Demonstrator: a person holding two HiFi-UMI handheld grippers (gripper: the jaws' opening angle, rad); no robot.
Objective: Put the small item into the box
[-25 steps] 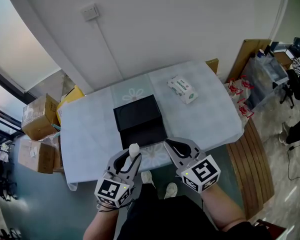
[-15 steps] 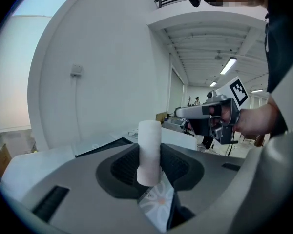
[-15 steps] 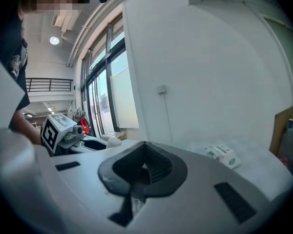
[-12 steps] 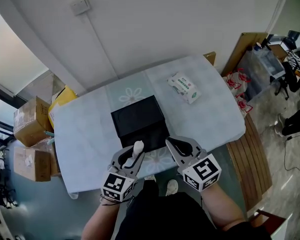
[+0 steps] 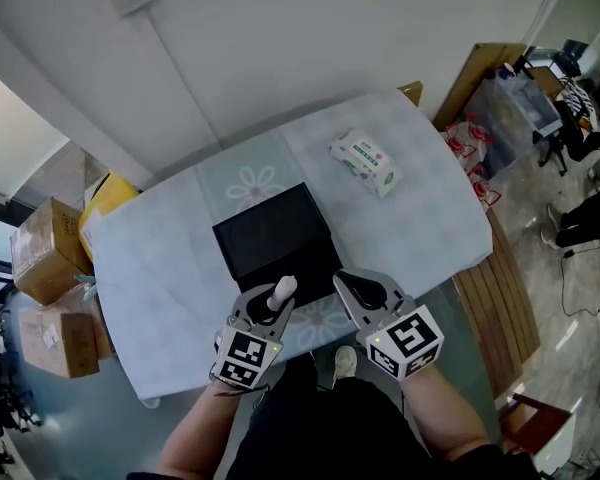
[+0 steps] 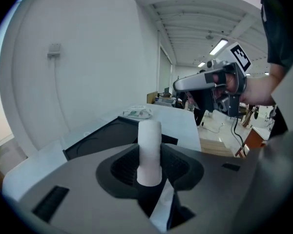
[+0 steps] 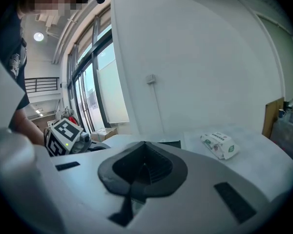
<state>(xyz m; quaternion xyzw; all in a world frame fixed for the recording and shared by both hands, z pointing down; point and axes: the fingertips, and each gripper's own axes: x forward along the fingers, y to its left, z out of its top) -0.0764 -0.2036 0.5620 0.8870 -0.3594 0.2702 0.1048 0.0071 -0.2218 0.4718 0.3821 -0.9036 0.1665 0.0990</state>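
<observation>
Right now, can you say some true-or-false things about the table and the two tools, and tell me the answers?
1. The left tool holds the small white tube. True.
2. The small white tube lies inside the black box. False: it stands between the left tool's jaws, at the box's near edge.
3. The right tool grips something. False: its jaws are together with nothing between them.
4. A packet of wipes lies on the table, outside the black box. True.
</observation>
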